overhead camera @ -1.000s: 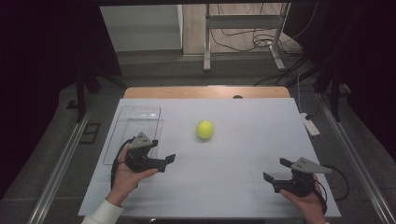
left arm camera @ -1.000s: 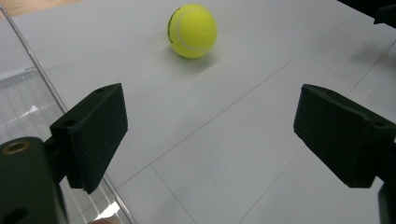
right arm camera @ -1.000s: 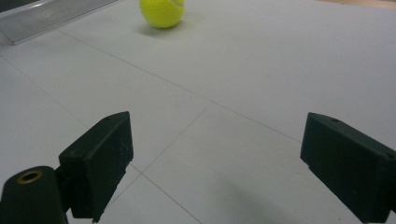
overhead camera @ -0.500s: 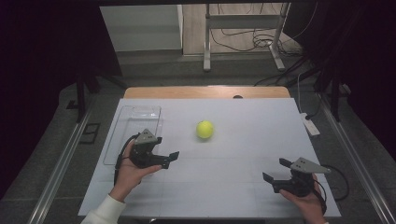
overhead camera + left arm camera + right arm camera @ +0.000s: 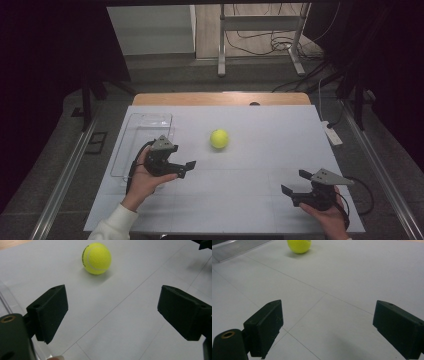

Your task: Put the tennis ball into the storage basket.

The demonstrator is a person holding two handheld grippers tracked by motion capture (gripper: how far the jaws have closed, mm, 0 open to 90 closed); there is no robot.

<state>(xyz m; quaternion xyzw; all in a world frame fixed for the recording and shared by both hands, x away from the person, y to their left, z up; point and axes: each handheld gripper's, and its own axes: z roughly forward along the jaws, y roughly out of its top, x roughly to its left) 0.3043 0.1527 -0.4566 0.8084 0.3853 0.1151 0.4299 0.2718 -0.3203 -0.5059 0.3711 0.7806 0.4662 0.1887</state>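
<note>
Left gripper [image 5: 183, 167] moved nearer tennis ball [image 5: 219, 139] (jaws apart).

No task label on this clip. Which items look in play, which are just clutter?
Likely in play (a guess):
- tennis ball, lying free on the white table
- clear tray, empty
- left claw, open, aimed toward the ball
- right claw, open, farther off

Just lying about:
- white power strip at the table's right edge
- metal stand and floor cables behind
</note>
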